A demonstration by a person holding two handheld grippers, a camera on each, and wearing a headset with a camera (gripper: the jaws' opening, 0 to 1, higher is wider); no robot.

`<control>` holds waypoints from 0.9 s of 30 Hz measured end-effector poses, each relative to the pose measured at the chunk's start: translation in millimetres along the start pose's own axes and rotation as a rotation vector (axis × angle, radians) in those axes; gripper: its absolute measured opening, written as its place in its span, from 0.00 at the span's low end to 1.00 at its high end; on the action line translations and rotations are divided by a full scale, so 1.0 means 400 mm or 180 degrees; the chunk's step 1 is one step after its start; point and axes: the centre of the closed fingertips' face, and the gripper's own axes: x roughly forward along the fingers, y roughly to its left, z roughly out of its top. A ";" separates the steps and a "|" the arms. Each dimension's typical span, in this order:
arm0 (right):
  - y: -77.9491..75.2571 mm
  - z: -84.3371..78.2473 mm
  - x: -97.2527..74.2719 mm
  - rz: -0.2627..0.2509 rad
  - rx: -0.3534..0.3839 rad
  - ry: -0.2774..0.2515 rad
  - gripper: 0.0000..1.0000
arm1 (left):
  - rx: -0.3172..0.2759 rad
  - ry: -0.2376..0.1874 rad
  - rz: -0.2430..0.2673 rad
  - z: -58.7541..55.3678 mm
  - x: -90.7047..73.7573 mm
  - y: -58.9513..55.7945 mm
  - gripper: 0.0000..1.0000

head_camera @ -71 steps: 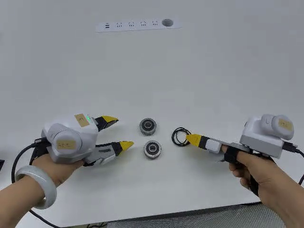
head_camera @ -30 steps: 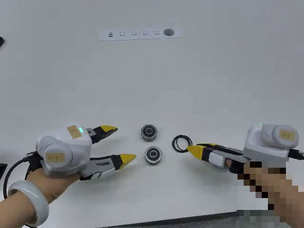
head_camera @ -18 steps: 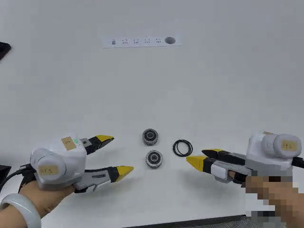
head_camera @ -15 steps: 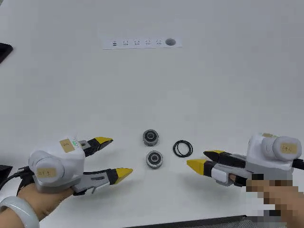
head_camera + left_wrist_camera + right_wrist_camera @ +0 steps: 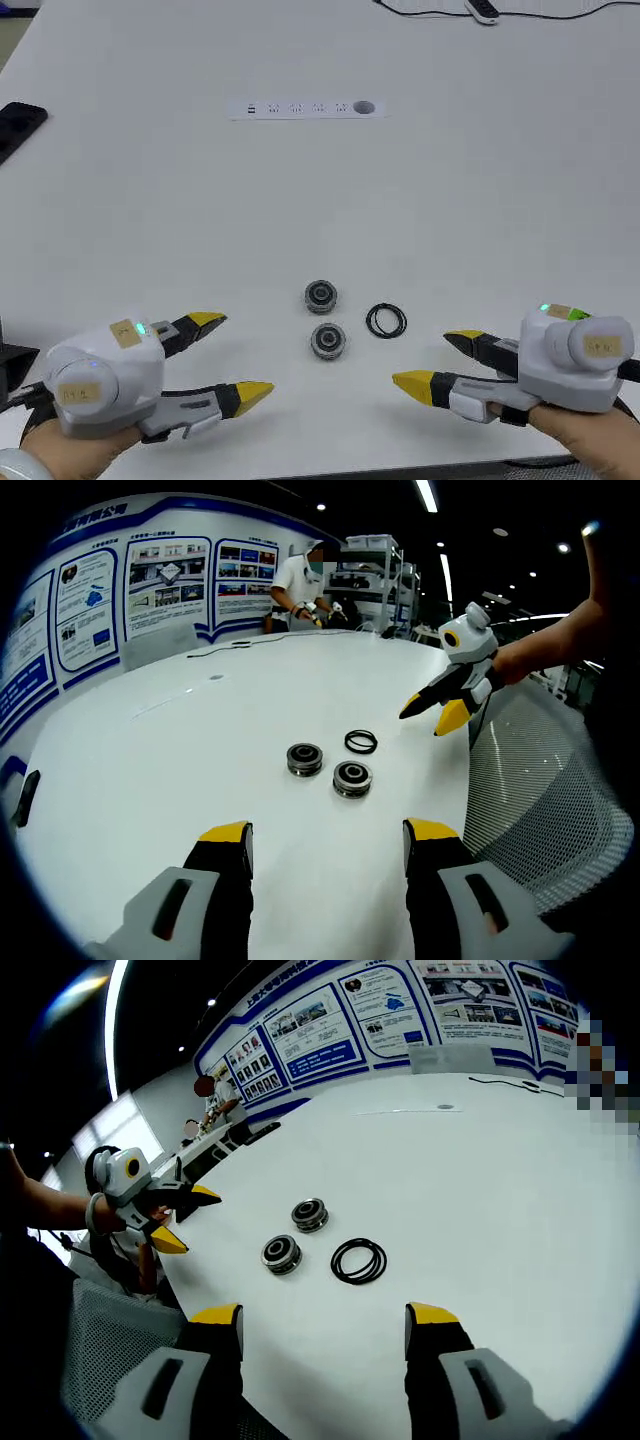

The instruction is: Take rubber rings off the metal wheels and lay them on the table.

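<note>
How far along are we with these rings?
Done: black rubber rings lie loose on the table, beside the far metal wheel and the near metal wheel. In hand: nothing; left gripper and right gripper are both open, held short of the parts. Left: too small to tell whether either wheel carries a ring.

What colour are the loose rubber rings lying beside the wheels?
Black; the rubber rings show best in the right gripper view.

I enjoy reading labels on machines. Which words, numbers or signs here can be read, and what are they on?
No text is readable here.
On the left gripper, tan stickers: faint marks, too blurred to read.
On the right gripper, tan stickers: likewise blurred.
The wall posters: print too small to read.
The power strip: no legible marking.
</note>
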 end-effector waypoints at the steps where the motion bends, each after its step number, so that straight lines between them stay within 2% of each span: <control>1: 0.003 -0.001 -0.002 0.0002 -0.0023 -0.0006 0.68 | -0.0002 0.0006 0.0006 -0.003 -0.004 -0.001 0.62; 7: 0.014 -0.029 -0.011 -0.0048 -0.0176 0.0094 0.73 | -0.0051 -0.0010 0.0084 -0.019 -0.038 -0.004 0.63; 12: 0.030 -0.039 -0.015 -0.0098 -0.0361 0.0089 0.79 | -0.0111 -0.0033 0.0152 -0.034 -0.064 -0.009 0.64; 17: 0.039 -0.044 -0.018 -0.0122 -0.0425 0.0097 0.83 | -0.0145 -0.0038 0.0195 -0.052 -0.085 -0.017 0.66; 27: 0.034 -0.020 -0.029 -0.0228 -0.0589 -0.0124 0.97 | -0.0289 -0.0119 0.0351 -0.065 -0.111 -0.004 0.78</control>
